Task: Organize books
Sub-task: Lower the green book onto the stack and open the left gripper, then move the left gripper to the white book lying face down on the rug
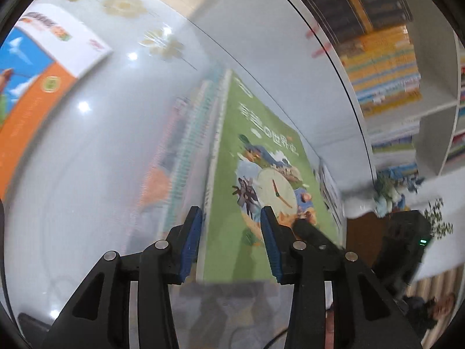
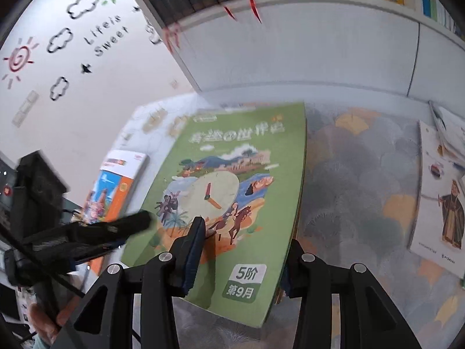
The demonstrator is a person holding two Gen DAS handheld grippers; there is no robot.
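- The bookcase (image 2: 290,43) is being seen as a white, smooth-faced unit behind the green book, its shelves already packed with upright spines; that part of the organizing is judged done.
- A patterned carpet (image 2: 363,180) of grey and orange fan shapes is being shown to the right of the green book, soft and matte.
- The green book (image 2: 232,192), a thin, glossy, flexible paperback with a clock picture, is being held tilted on a small pile of similar thin books, in front of the bookcase; its placing is judged unfinished.
- An orange-and-blue book (image 2: 116,186) is lying flat to the left of the green book, and pale picture books (image 2: 438,197) well to its right, all judged unsorted.
- The right gripper (image 2: 241,250) is being closed around the green book's near edge, one finger above the cover and one beneath the pile.
- The left gripper (image 1: 231,244) is being held spread across the green book's spine edge, and contact cannot be told.
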